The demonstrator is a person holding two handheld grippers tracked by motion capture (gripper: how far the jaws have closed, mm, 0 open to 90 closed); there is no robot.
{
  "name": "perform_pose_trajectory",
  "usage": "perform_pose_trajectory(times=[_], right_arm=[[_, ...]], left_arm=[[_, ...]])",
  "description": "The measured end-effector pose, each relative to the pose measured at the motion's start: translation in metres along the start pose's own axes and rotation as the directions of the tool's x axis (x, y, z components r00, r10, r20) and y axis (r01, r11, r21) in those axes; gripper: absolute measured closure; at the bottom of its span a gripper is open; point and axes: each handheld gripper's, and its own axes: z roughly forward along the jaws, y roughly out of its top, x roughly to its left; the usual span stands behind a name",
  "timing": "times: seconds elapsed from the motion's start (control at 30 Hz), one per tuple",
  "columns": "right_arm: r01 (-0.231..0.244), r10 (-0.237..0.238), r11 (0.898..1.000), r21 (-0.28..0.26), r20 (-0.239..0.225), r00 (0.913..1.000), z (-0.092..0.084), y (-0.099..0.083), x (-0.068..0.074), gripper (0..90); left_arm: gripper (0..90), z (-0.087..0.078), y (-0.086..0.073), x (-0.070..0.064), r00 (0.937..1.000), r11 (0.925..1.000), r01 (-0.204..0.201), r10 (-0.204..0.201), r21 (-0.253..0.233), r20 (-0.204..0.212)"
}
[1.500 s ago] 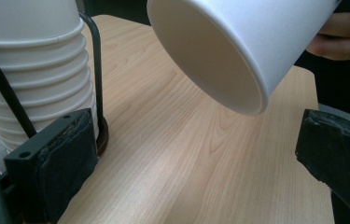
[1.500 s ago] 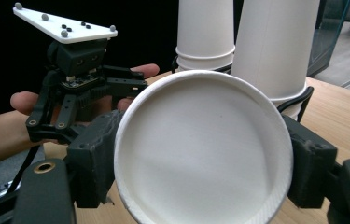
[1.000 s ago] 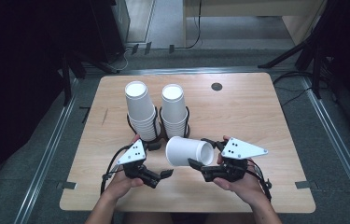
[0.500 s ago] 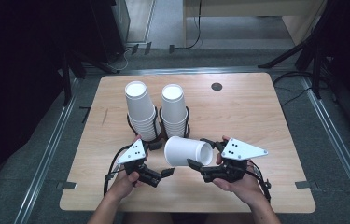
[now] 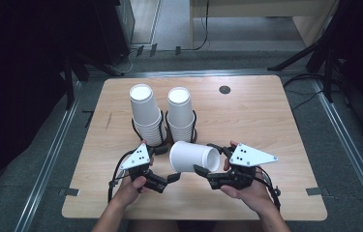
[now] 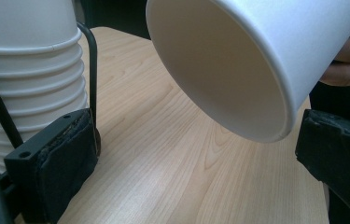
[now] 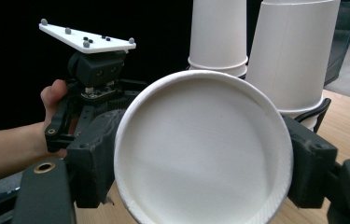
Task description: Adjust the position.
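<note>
The right gripper clamps a single white paper cup by its base end, jaws pressed on either side — the cup lies on its side above the table, mouth turned toward the left gripper. That gripper's jaws stand apart, with nothing between its pads; the cup's rim hangs just above and ahead of them. Beyond both grippers, on the far side of the cup, two stacks of upside-down white cups stand side by side in a black wire holder — near the held cup, not touching it.
</note>
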Motion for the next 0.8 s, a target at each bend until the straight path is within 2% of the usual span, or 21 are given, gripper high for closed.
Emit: perform_pose_trajectory(times=[0.27,0.43,0.8], right_arm=[[-0.01,0.01,1.0,-0.018,-0.018,0.9998,0.0,-0.001,-0.001,24.6],[-0.042,0.04,0.998,-0.047,-0.04,0.9984,-0.002,-0.003,-0.005,24.7],[-0.128,0.116,0.988,-0.091,-0.123,0.9856,-0.002,-0.009,-0.013,24.6]], left_arm=[[0.0,-0.003,0.001,0.001,0.9995,0.9994,0.014,-0.013,-0.033,0.029],[0.0,-0.003,0.002,0.0,0.9988,0.9989,0.018,-0.016,-0.044,0.045],[0.0,-0.003,0.008,-0.007,0.997,0.9976,0.001,0.005,-0.07,0.078]])
